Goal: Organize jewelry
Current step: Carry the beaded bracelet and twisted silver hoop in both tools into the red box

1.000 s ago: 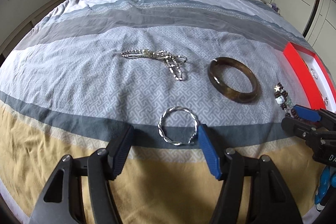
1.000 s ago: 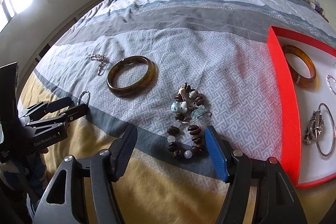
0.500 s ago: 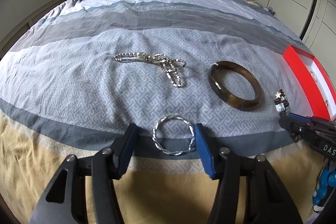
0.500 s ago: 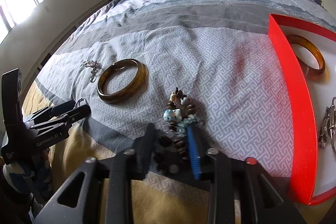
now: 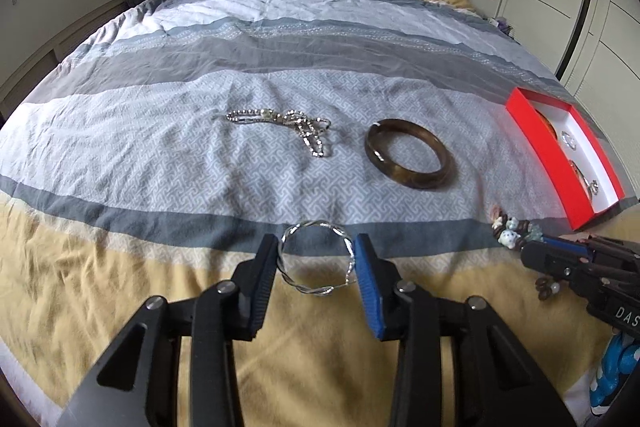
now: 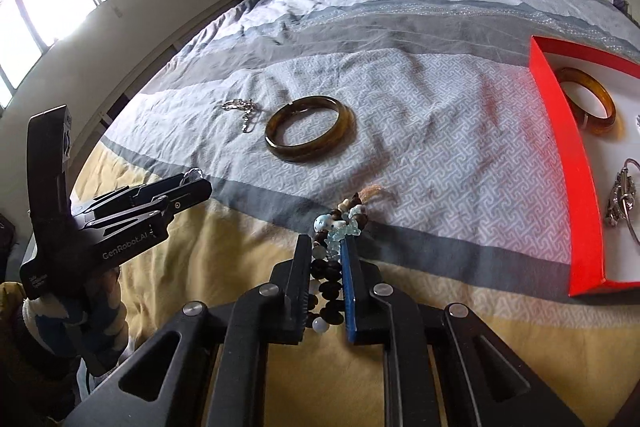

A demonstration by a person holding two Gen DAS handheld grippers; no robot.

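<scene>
- Left wrist view: the left gripper [image 5: 316,259] has its jaws pressed on both sides of a twisted silver bangle [image 5: 316,261], holding it above the striped bedspread [image 5: 160,147].
- Ahead of it lie a silver chain [image 5: 282,125] and, to the right, a dark brown bangle [image 5: 410,154].
- Right wrist view: the right gripper [image 6: 326,267] is clamped narrow on a beaded bracelet [image 6: 334,247], whose brown, white and pale blue beads stick out past the fingertips.
- To its right sits a red box [image 6: 560,163] holding an amber bangle [image 6: 590,103] and silver pieces [image 6: 622,195].
</scene>
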